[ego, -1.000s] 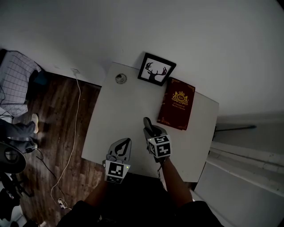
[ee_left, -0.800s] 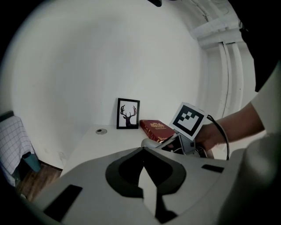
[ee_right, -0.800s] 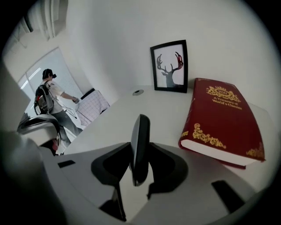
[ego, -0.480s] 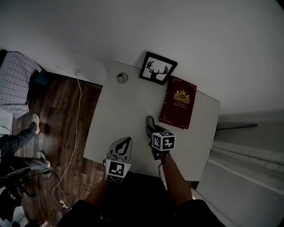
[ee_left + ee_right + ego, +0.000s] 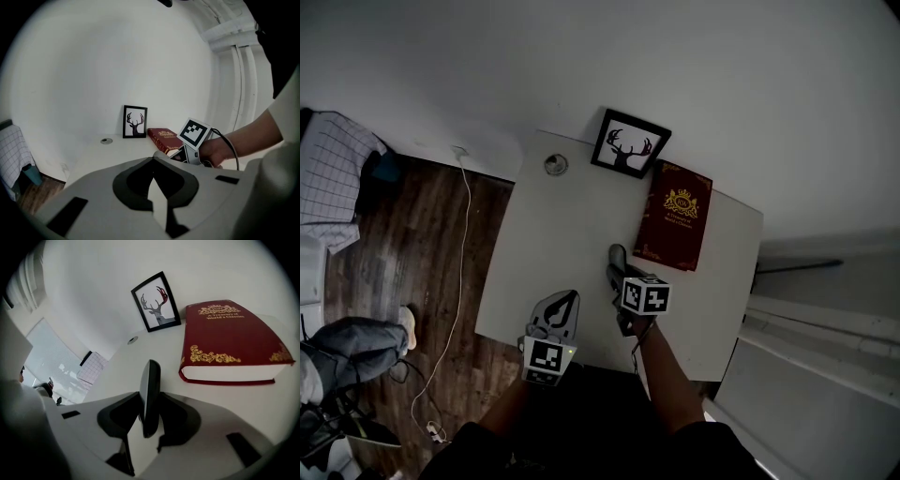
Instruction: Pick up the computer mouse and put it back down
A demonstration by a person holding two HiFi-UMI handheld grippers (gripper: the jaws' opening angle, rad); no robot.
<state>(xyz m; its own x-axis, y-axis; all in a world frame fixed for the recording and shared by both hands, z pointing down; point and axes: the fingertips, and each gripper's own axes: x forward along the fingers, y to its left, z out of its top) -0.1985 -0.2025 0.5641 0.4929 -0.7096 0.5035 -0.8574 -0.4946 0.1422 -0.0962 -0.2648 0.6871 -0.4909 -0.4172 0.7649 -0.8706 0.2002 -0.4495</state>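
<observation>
The black computer mouse (image 5: pixel 150 394) stands on its side between the jaws of my right gripper (image 5: pixel 149 405), which is shut on it. In the head view the mouse (image 5: pixel 618 260) pokes out ahead of the right gripper (image 5: pixel 620 274) over the middle of the white table (image 5: pixel 548 239), just left of the red book. Whether it touches the tabletop I cannot tell. My left gripper (image 5: pixel 566 302) hovers at the table's near edge, shut with nothing in it; its closed jaws (image 5: pixel 153 160) point toward the right hand's marker cube (image 5: pixel 194 132).
A red book (image 5: pixel 675 217) lies at the table's right, a framed deer picture (image 5: pixel 630 145) leans on the wall behind, and a small round disc (image 5: pixel 555 165) sits at the back left. A cable (image 5: pixel 457 253) and a person's leg (image 5: pixel 356 342) are on the wood floor at left.
The right gripper has rolled, turning its marker cube and the mouse onto its side, and sunk slightly. The left gripper stayed put. The person at left has shifted across the floor.
</observation>
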